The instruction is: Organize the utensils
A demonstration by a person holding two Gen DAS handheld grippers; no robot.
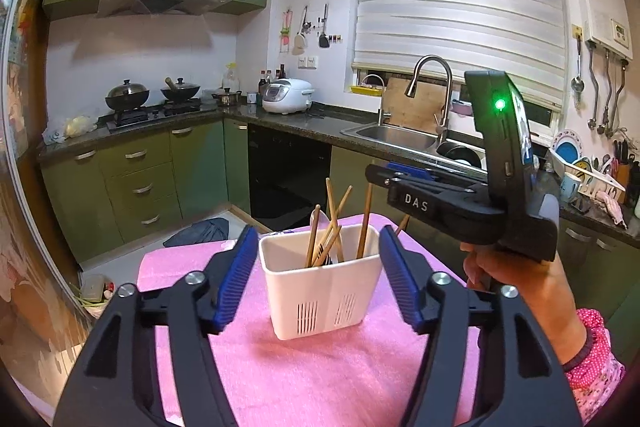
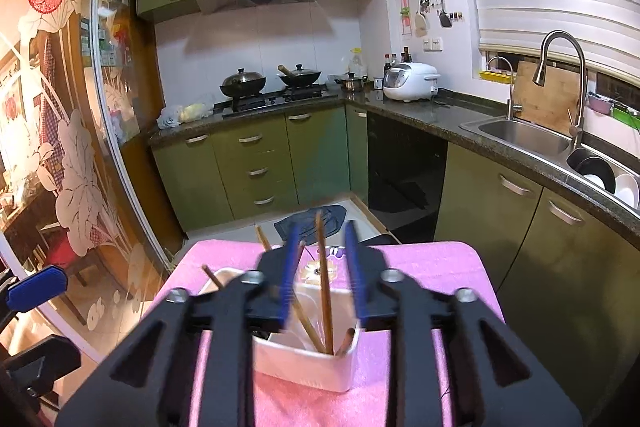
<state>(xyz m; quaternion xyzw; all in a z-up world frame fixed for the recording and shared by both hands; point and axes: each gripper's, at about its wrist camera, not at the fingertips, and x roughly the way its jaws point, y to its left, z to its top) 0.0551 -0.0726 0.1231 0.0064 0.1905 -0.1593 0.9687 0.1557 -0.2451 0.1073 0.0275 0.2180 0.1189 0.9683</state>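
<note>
A white utensil holder (image 1: 320, 289) stands on a pink cloth (image 1: 320, 379) and holds several wooden chopsticks (image 1: 334, 227). My left gripper (image 1: 318, 259) is open, its blue pads on either side of the holder, not touching it. My right gripper (image 2: 320, 267) is open just above the holder (image 2: 308, 359). One chopstick (image 2: 323, 275) stands between its pads, untouched. The right gripper's body (image 1: 460, 195) shows in the left wrist view, over the holder's right side.
The pink cloth (image 2: 420, 267) covers a small table with its edges close by. Green cabinets (image 2: 256, 155), a stove with woks (image 2: 272, 83), a rice cooker (image 2: 410, 81) and a sink (image 2: 516, 135) line the far counters. A dish rack (image 1: 588, 171) stands at the right.
</note>
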